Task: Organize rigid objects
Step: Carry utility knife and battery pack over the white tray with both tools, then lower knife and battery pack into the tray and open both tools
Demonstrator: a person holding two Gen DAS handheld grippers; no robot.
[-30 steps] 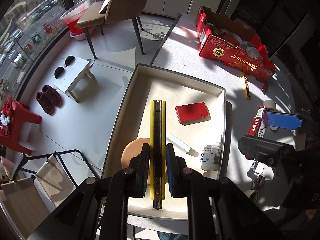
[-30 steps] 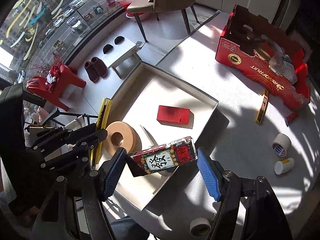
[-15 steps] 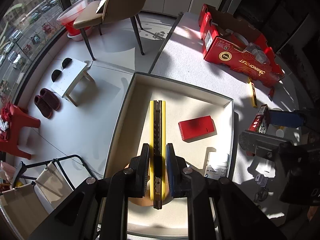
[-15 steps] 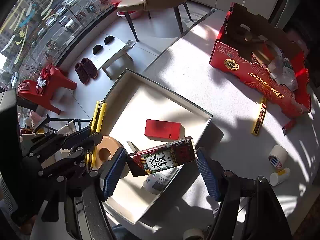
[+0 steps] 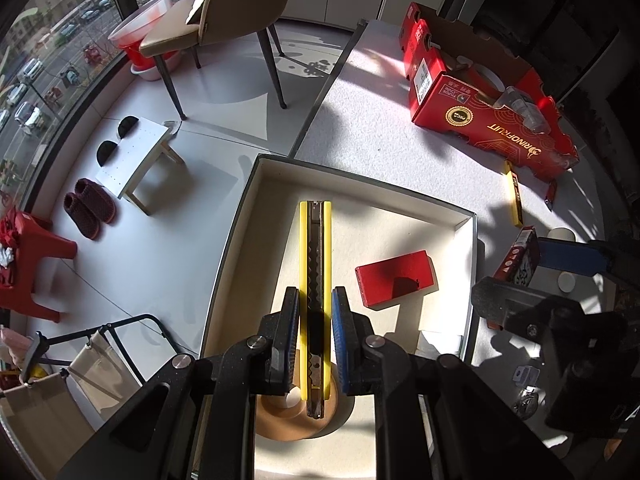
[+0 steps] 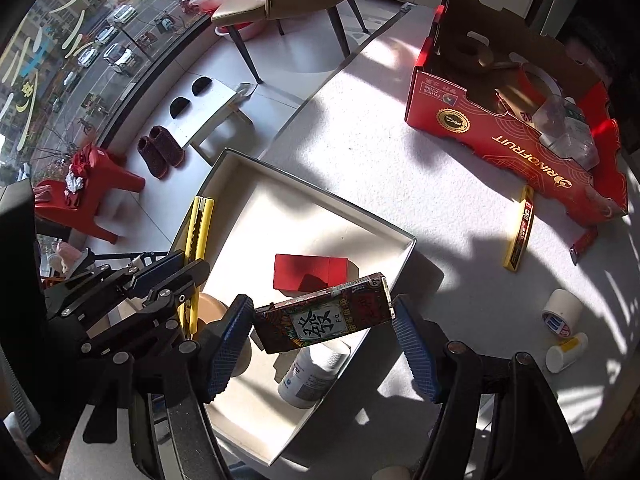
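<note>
My left gripper (image 5: 315, 312) is shut on a yellow utility knife (image 5: 315, 248), held above the white tray (image 5: 466, 216); it also shows in the right wrist view (image 6: 198, 236). My right gripper (image 6: 322, 320) is shut on a dark patterned card box (image 6: 322, 318), held lengthwise between the blue pads above the tray's right side (image 6: 404, 240). In the tray lie a red box (image 5: 394, 276), a tan tape roll (image 5: 280, 420) and a white bottle (image 6: 310, 372).
On the table beyond the tray stand a red open fruit carton (image 6: 516, 132), a yellow pack (image 6: 520, 232), a small red item (image 6: 584, 242), a white tape roll (image 6: 560, 314) and a small white bottle (image 6: 566, 352). The table's left edge drops to the floor.
Both grippers have drawn back and risen over the tray with their objects still held. The tray's contents now sit nearer the lower edge of each view.
</note>
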